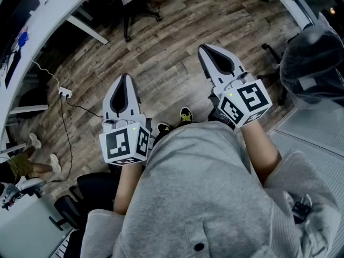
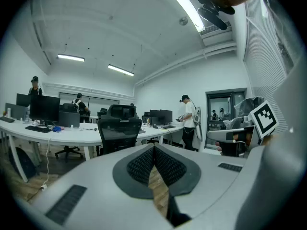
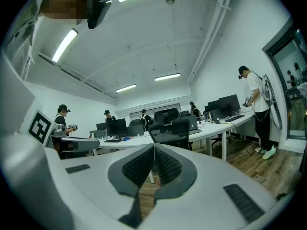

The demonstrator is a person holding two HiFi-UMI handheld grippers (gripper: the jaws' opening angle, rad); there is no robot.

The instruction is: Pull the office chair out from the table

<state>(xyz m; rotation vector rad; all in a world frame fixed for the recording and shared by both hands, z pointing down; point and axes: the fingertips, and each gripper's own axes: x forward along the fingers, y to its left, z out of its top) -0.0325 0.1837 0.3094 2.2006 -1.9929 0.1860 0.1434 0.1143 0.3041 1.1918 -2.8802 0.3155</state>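
Observation:
A black mesh-back office chair (image 2: 119, 128) stands some way ahead, tucked against the curved white table (image 2: 72, 134). The right gripper view shows the same chair (image 3: 169, 128) at the table (image 3: 211, 128). From the head view only its wheeled base (image 1: 131, 12) shows at the top, beside the table's edge (image 1: 48, 4). My left gripper (image 1: 125, 78) and right gripper (image 1: 205, 48) hang side by side in front of my torso, over the wood floor and well short of the chair. Both are shut with nothing between the jaws, as the left gripper (image 2: 154, 146) and right gripper (image 3: 154, 145) show in their own views.
A white power strip (image 1: 65, 93) with a trailing cable lies on the floor at the left. Another dark chair (image 1: 312, 63) stands close on my right, and one more (image 1: 80, 198) at the lower left. Several people stand at desks with monitors (image 2: 44, 108); one person (image 2: 188, 121) is by a doorway.

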